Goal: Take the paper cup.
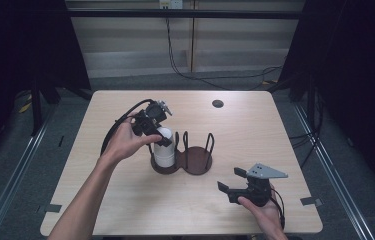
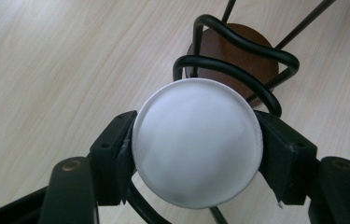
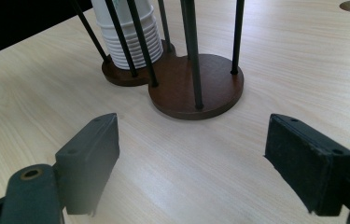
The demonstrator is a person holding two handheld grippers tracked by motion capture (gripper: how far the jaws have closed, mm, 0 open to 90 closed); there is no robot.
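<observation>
The left hand-held gripper (image 1: 158, 131) clamps the upright cup stack (image 1: 164, 150) from above in the holder (image 1: 197, 162); the right hand-held gripper (image 1: 235, 186), wide open and empty, sits nearer the holder's empty ring

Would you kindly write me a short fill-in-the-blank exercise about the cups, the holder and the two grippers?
1. The left gripper grips the top of the ____ cup stack.
2. The stack stands in the holder's ____ compartment in the high view.
3. The right gripper's jaws are ____.

Missing words: white; left; open
</observation>
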